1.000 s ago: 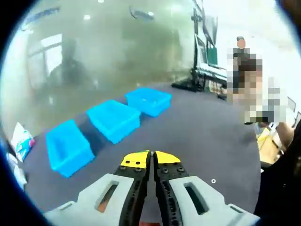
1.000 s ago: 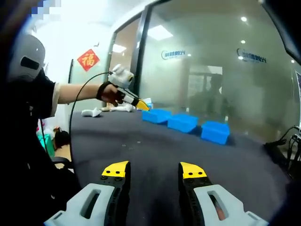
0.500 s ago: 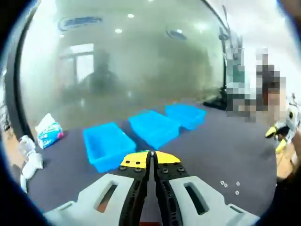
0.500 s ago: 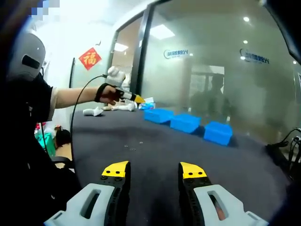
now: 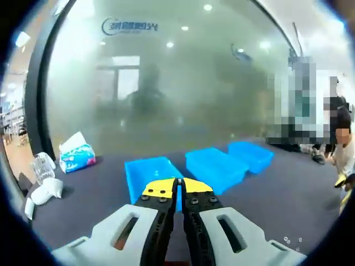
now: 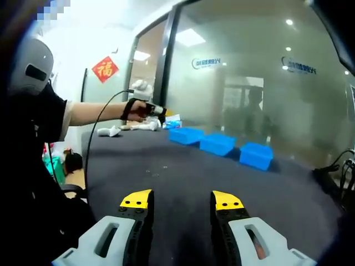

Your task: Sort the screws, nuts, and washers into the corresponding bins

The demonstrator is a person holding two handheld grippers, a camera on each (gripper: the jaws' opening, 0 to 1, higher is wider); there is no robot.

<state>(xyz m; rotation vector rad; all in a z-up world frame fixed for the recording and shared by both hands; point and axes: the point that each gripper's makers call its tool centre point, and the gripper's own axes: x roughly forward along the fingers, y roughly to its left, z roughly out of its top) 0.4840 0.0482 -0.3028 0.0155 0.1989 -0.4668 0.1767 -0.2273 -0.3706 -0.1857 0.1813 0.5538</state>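
The left gripper (image 5: 178, 187) has its yellow-tipped jaws pressed together; whether anything small is pinched between the tips cannot be told. It is held above the dark table (image 5: 277, 194), aimed at the nearest bin (image 5: 148, 172) of a row of three blue bins, with the middle bin (image 5: 215, 166) and the far bin (image 5: 251, 155) running off beyond it. All three look bare inside as far as their floors show. Past the nearest bin, near the glass wall, lie a tissue pack (image 5: 77, 158) and some crumpled white wrapping (image 5: 44, 191). A few small washers (image 5: 292, 240) sit on the table low beside this gripper, well apart from the bins.

The right gripper (image 6: 183, 202) has its jaws spread apart with nothing between them, and it hangs low over the near side of the table. From this view the left gripper (image 6: 158, 110) is seen at arm's length, held by the person's hand (image 6: 136, 108) above the table just short of the three bins (image 6: 221, 144). More loose hardware (image 6: 152, 173) is scattered on the cloth between the two grippers, too small to tell screws from nuts.

By my judgement the step in hand is a carry to the nearest bin. If a part is held, the next move calls for lowering over that bin and parting the jaws; if not, a return to the scattered parts
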